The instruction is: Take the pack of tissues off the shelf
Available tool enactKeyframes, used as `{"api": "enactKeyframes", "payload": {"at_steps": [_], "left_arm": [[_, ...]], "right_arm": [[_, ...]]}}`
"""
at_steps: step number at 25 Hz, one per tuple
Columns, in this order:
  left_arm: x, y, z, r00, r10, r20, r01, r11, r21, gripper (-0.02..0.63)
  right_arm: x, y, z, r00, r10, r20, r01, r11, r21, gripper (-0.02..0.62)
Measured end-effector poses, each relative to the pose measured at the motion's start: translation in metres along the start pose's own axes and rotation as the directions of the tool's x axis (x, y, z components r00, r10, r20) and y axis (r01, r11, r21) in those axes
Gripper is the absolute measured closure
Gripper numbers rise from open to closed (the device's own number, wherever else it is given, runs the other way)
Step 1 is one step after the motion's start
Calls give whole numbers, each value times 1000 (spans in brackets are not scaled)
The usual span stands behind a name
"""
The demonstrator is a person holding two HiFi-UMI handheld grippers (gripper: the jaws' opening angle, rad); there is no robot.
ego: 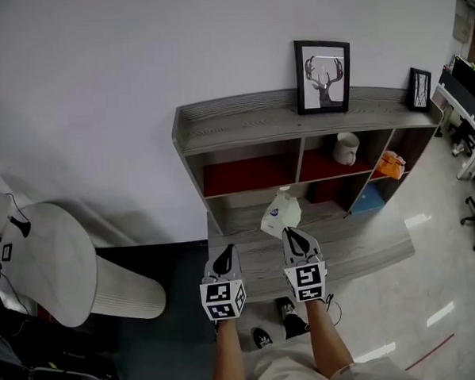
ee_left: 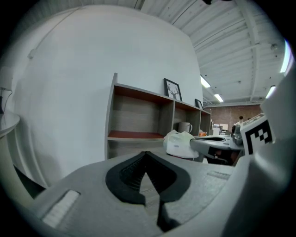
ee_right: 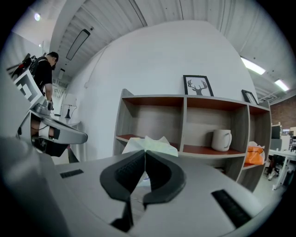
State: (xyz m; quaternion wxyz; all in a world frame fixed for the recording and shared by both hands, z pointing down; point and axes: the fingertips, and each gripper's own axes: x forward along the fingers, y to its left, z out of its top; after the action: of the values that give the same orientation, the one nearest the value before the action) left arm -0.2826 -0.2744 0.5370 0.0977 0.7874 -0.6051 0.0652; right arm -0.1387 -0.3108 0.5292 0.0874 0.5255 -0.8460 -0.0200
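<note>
The pack of tissues [ego: 280, 215] is a white soft pack with a blue mark, held in the air in front of the shelf's lower compartments. My right gripper [ego: 294, 236] is shut on its near edge. In the right gripper view the pack [ee_right: 155, 144] bulges just beyond the closed tips of that gripper [ee_right: 144, 152]. My left gripper [ego: 224, 261] sits beside it to the left, shut with nothing in it. The left gripper view shows its own closed jaws [ee_left: 146, 154] and the pack [ee_left: 178, 142] off to the right.
The grey wooden shelf [ego: 242, 117] stands against the white wall, with a low ledge [ego: 359, 246] in front. It holds a white mug [ego: 346, 148], an orange item [ego: 390, 165], a deer picture [ego: 322, 76] and a small frame [ego: 419, 88]. A white round table [ego: 50, 258] stands left.
</note>
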Motion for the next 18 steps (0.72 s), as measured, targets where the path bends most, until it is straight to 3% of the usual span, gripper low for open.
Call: {"api": "enactKeyframes", "payload": {"at_steps": [11,18], "left_arm": [[-32,-9,-31,998,-41,-49,40,999,-11,598],[-47,-10,-36,998,-47,-49,47,999,-7,598]], "right_arm": [[-32,23,-42,995,62,-73,-54,993,107,578],[-45,39,-54,992,79,-99,-67,992,110,578]]}}
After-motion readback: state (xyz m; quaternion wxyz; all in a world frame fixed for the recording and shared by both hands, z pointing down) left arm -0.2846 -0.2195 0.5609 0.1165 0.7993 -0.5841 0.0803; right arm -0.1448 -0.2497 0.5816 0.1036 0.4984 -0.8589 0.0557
